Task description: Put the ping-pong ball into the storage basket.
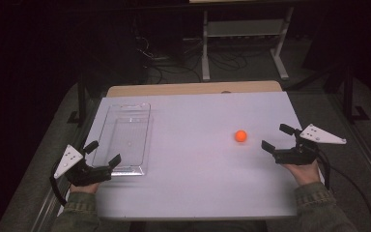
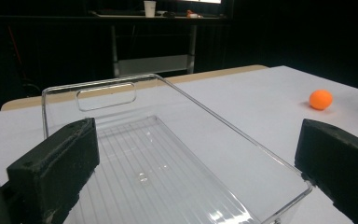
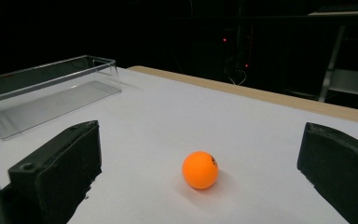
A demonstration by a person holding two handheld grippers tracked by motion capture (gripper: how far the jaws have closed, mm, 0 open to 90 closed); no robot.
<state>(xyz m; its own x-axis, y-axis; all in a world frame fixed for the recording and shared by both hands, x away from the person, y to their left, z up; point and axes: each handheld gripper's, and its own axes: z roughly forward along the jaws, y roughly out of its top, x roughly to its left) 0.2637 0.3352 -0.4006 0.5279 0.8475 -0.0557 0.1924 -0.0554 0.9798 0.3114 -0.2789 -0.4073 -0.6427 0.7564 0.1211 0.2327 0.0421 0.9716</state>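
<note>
A small orange ball (image 1: pixel 241 136) rests on the white table top (image 1: pixel 198 164), right of centre. My right gripper (image 1: pixel 277 137) stands open just to its right, jaws pointing at it; in the right gripper view the ball (image 3: pixel 200 170) lies a short way ahead between the jaws, untouched. A clear plastic tray (image 1: pixel 125 137) with nothing in it lies at the left. My left gripper (image 1: pixel 103 153) is open at the tray's near end, and in the left gripper view the tray (image 2: pixel 168 140) runs away from the jaws, with the ball (image 2: pixel 320 99) far right.
The table's wooden far edge (image 1: pixel 193 89) shows beyond the white sheet. A metal rack (image 1: pixel 244 43) and cables stand on the dark floor behind. A black cable (image 1: pixel 348 179) trails from the right gripper off the table's right side.
</note>
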